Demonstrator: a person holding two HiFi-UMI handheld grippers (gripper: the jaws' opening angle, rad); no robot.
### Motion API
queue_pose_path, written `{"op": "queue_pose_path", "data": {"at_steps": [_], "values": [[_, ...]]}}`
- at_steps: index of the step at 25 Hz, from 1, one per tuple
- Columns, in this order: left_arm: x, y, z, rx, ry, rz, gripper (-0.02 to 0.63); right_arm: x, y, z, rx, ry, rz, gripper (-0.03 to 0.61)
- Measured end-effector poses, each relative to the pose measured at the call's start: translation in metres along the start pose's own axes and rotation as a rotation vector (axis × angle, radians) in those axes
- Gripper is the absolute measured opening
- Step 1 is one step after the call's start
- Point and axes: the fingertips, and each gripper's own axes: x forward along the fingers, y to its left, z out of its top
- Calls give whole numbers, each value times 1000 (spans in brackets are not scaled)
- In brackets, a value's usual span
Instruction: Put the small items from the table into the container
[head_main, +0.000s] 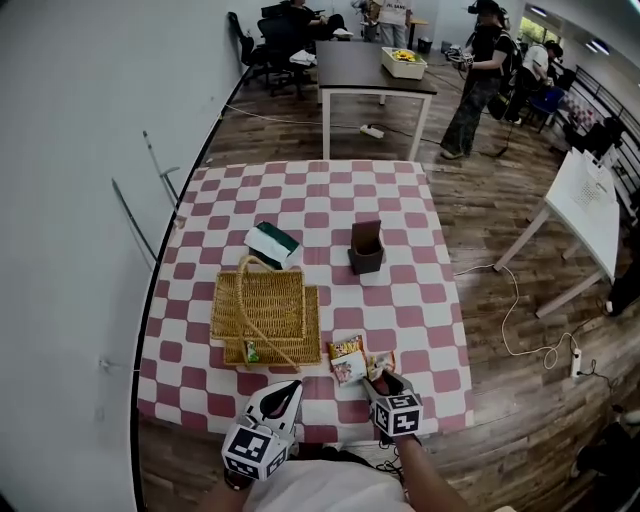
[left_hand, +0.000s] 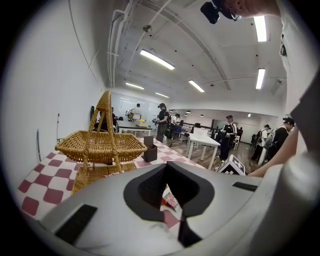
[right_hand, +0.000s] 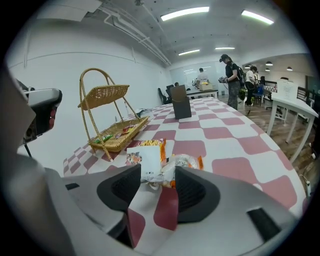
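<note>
The right gripper (head_main: 380, 383), nearest, stands wide open and empty over two overlapping snack packets (head_main: 350, 361) at the near edge of the checkered table (head_main: 400, 262). The left gripper (head_main: 288, 393) is closed, empty. Closing here may pinch both packets, or nudge one away from the wicker basket (head_main: 262, 305) on the left.

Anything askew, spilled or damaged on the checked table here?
Nothing stands out. The two-tier wicker basket and the dark brown box stand upright, and the two snack packets lie flat on the red-and-white checked table, intact.
</note>
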Motion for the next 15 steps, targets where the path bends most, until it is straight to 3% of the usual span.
{"op": "queue_pose_path", "data": {"at_steps": [5,7,15], "values": [[-6,2,0,-3,0,12,0,5,1,2,33,11,-4,239],[-7,3,0,-3,0,15,0,6,0,1,35,16,-5,183],[-10,10,0,-3,0,21,0,6,-7,-4,43,43,-30,99]]}}
